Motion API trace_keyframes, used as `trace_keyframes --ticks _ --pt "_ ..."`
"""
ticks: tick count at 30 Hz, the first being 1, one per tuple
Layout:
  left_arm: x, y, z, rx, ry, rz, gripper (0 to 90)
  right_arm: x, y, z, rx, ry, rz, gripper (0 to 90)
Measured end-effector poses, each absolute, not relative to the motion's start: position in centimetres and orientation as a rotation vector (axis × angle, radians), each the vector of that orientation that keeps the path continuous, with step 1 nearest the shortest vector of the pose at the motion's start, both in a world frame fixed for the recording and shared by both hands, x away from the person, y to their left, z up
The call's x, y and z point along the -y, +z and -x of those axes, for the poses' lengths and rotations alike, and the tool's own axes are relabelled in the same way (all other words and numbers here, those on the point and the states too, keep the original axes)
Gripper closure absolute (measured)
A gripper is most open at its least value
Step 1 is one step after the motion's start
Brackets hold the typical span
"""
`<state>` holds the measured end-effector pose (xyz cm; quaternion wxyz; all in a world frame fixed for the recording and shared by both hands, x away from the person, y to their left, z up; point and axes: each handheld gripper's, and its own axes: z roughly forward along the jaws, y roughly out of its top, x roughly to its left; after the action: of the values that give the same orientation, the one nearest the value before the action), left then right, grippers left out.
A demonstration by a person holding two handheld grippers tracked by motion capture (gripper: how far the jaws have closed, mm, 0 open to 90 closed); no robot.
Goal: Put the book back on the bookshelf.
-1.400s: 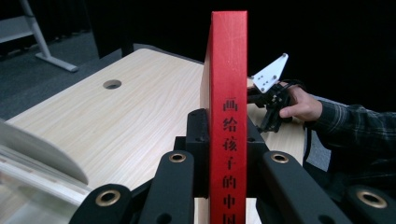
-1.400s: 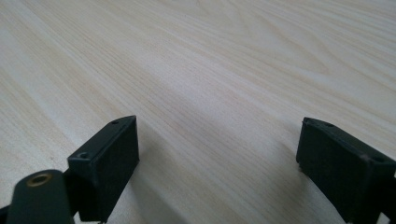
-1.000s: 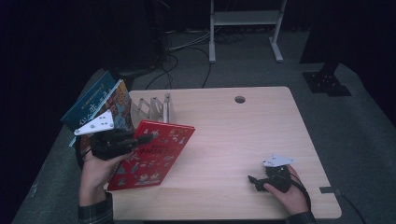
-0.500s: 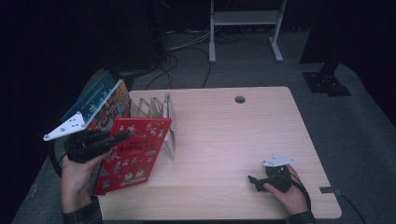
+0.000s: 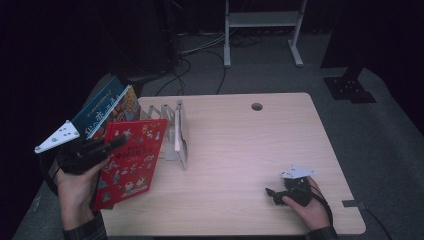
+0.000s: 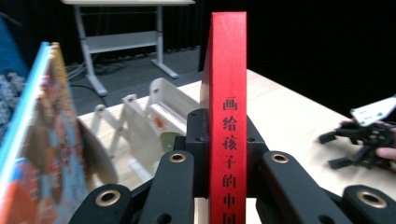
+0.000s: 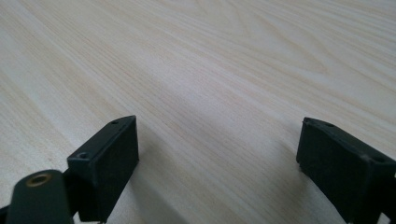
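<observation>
A red picture book (image 5: pixel 131 156) is held up on edge over the table's left end, with my left gripper (image 5: pixel 117 141) shut on its spine side. In the left gripper view the red spine (image 6: pixel 227 93) with black characters stands upright between the two black jaws of the left gripper (image 6: pixel 227 144). A white folding book rack (image 5: pixel 172 131) stands just right of the book. A blue book and a colourful one (image 5: pixel 107 106) lean at the rack's left end. My right gripper (image 5: pixel 273 193) rests low near the table's front right, open, with bare wood between its jaws (image 7: pixel 217 154).
The light wood table (image 5: pixel 250 145) has a cable hole (image 5: pixel 257 106) near its far edge. A white metal frame (image 5: pixel 262 22) and cables lie on the dark floor behind. The colourful book (image 6: pixel 39 140) stands close on the left in the left gripper view.
My left hand has carried the red book leftward and tipped it more upright beside the rack. The right gripper has stayed in place.
</observation>
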<state>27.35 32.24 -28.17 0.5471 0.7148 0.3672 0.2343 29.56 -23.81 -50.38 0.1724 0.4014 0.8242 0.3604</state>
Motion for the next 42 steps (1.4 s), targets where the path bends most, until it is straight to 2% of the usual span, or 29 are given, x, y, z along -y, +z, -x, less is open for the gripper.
trace_keyframes --ticks 20,42 --pt "-29.7 -28.7 -29.5 -0.977 0.756 -1.621 79.7 23.8 -50.4 -29.6 -2.338 1.021 -1.138 12.0" --pt "-28.7 -30.3 -34.4 -1.021 0.861 -1.497 79.7 23.8 -50.4 -29.7 -2.335 1.022 -1.142 12.0"
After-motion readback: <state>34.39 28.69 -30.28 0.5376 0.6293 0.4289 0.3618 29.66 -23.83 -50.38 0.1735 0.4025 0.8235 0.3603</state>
